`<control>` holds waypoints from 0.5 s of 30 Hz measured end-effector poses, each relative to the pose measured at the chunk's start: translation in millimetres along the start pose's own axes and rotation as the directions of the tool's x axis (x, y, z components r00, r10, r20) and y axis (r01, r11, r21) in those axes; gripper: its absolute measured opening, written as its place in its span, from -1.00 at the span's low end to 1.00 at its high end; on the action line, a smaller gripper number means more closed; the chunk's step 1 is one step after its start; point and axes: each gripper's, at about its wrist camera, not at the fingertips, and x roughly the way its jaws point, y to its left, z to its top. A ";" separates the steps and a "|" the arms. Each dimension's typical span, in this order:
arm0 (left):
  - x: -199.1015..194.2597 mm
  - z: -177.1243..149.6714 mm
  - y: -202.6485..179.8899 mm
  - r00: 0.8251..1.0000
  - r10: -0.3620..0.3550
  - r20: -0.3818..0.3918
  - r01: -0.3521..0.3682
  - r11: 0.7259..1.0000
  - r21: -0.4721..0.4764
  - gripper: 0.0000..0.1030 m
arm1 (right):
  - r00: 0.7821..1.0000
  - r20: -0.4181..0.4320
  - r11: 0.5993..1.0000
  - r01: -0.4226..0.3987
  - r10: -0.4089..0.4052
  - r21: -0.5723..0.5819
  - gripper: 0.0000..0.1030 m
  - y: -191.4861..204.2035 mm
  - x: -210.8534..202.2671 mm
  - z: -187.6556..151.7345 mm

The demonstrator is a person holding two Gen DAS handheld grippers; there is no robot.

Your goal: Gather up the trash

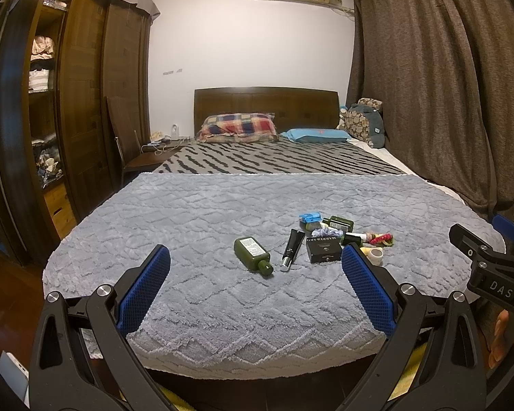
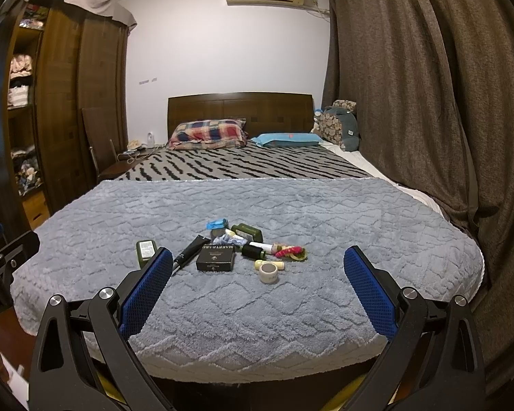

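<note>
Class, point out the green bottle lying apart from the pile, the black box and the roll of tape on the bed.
green bottle (image 1: 252,252): left wrist view, on its body.
black box (image 2: 216,257): right wrist view, on its lid.
roll of tape (image 2: 269,273): right wrist view, on its rim.

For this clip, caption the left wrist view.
Open left gripper faces a green bottle on a grey blanket.

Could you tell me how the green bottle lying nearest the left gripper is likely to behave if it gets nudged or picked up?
The green bottle lies on its side on the plush grey blanket, so it would probably roll little. Its smooth, rigid-looking body may slip between the pads. The round cap looks a poorer hold than the wider body.
</note>
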 end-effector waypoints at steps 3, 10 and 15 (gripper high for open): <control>3.0 -1.6 -0.1 1.000 0.000 -0.003 0.000 1.000 -0.001 0.84 | 1.000 -0.003 1.000 0.002 -0.002 0.003 0.94 -0.6 2.0 0.3; 11.5 -5.7 0.0 1.000 0.005 -0.013 -0.005 1.000 0.004 0.85 | 1.000 -0.011 0.999 -0.029 0.030 0.016 0.94 -5.8 9.3 -1.7; 25.9 -11.0 2.7 0.999 0.016 -0.029 -0.016 1.000 0.003 0.84 | 0.999 -0.021 0.999 -0.036 0.037 0.031 0.94 -12.3 22.9 -5.3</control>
